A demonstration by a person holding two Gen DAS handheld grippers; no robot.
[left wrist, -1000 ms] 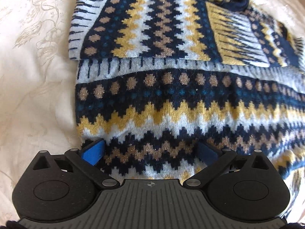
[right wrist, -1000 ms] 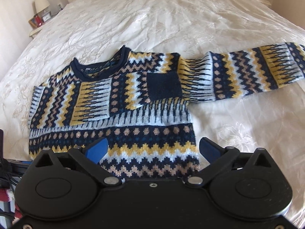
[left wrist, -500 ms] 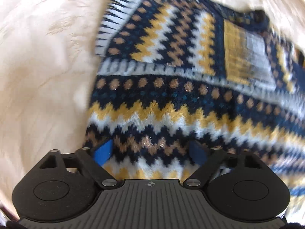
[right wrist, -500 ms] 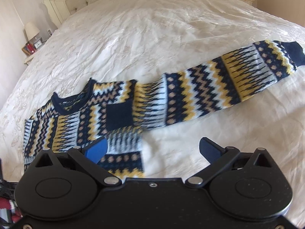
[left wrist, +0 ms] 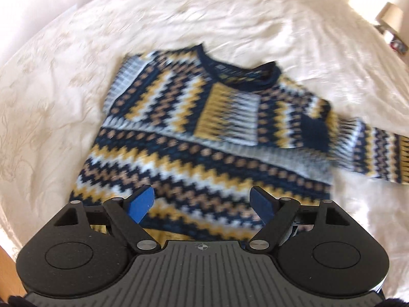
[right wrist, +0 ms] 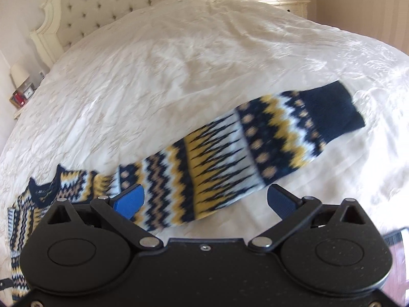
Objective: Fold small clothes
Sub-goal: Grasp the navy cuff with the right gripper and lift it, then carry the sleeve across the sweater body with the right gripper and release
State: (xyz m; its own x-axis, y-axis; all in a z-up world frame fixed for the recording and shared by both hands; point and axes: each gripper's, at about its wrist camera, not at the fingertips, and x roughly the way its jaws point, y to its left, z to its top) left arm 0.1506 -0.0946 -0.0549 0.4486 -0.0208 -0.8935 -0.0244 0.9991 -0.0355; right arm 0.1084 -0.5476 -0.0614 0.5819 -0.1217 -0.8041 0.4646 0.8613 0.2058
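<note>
Cream bedspread (right wrist: 194, 58) covers the whole bed, wrinkled, with a tufted headboard (right wrist: 122, 2) beyond it in the right wrist view; everything else is placed against that cover. On it lies the knitted sweater (left wrist: 204, 133), navy, mustard, white and tan in zigzag bands, flat with its neck hole away from the left camera. Much of it is hard to read: the left wrist view is smeared by motion blur, the hem is hidden behind the left gripper's body, and its far sleeve runs off the picture's right edge. In the right wrist view that sleeve (right wrist: 245, 153) stretches straight out across the cover to a navy cuff (right wrist: 332, 110), while the sweater's body is cut off at the lower left corner (only the collar and a strip of pattern show). The left gripper (left wrist: 203, 203) tilts down over the lower body of the sweater, jaws spread with nothing between them. The right gripper (right wrist: 205, 200) points down over the sleeve near the shoulder end, jaws likewise apart and empty
</note>
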